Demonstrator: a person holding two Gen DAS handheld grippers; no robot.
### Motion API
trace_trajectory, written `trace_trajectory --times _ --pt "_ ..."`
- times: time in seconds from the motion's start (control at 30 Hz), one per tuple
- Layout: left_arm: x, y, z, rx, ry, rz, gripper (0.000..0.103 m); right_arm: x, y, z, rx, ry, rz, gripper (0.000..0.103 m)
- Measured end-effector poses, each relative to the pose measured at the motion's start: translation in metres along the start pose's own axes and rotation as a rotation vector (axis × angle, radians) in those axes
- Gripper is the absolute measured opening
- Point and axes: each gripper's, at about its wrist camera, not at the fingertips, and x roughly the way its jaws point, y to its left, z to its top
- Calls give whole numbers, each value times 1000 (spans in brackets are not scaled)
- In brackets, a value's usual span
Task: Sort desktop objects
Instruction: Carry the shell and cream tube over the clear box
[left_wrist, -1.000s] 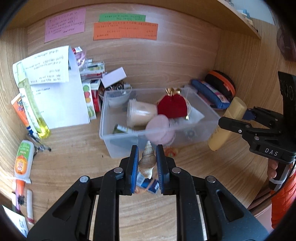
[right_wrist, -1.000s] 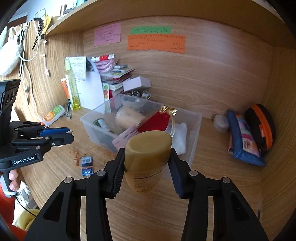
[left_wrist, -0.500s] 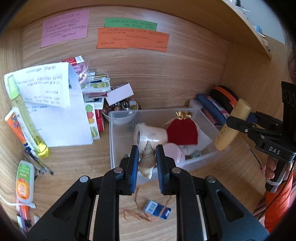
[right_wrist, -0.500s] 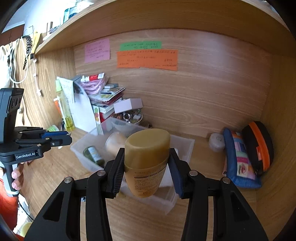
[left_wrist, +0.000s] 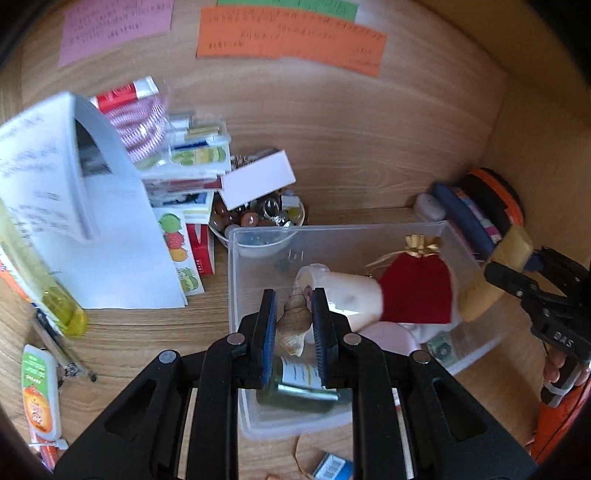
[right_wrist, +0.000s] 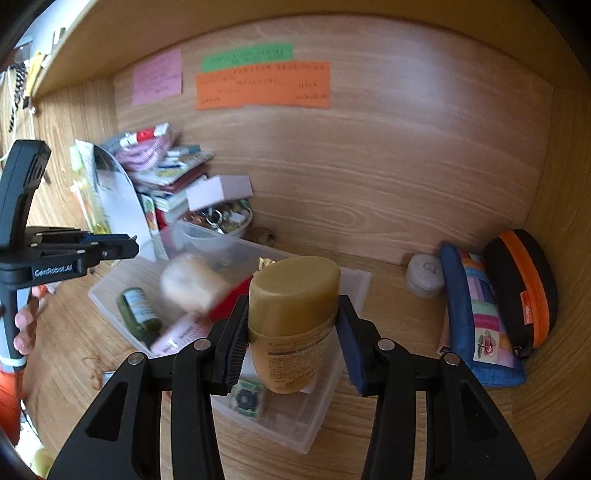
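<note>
My left gripper (left_wrist: 293, 301) is shut on a brown spiral seashell (left_wrist: 293, 323) and holds it above the left part of the clear plastic bin (left_wrist: 232, 280). In the bin lie a red velvet pouch (left_wrist: 417, 291), a white cup (left_wrist: 347, 291), a green bottle (left_wrist: 295, 393) and a pink item (left_wrist: 391, 338). My right gripper (right_wrist: 291, 325) is shut on a tan bottle (right_wrist: 295, 295), cap toward the back wall, over the bin's near right end (right_wrist: 354, 280). The left gripper (right_wrist: 123, 247) also shows at the left of the right wrist view. The right gripper (left_wrist: 517, 275) and tan bottle (left_wrist: 480, 299) show at the right of the left wrist view.
A stack of books and a folded paper sheet (left_wrist: 92, 229) stands left of the bin, with a bowl of trinkets (left_wrist: 258, 216) behind it. Pencil cases (right_wrist: 476, 314) and a white round case (right_wrist: 424, 275) lie at the right. A yellow bottle (left_wrist: 55, 302), a glue tube (left_wrist: 37, 391) and a blue tag (left_wrist: 332, 467) lie near.
Both grippers have moved toward the back wall. The shell, which was in front of the bin, is now above its inside. The tan bottle has come over the bin's right end.
</note>
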Motion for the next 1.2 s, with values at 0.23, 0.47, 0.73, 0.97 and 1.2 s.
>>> trace_trajectory --times 0.23,0.47,0.73,0.97,1.2 --pt "29 -3 -1 17 56 19 18 21 -2 -2 -27 37 -2 42" --pt "39 -7 -5 40 67 37 18 40 1 -6 -46 52 -3 41" --pt "36 -8 -8 67 50 60 20 52 6 -11 -67 49 -11 42" --pt "33 -21 -15 144 17 159 33 50 15 -15 -100 16 3 68" --pt "32 -23 -17 147 12 171 33 40 25 -15 -139 -35 -24 77"
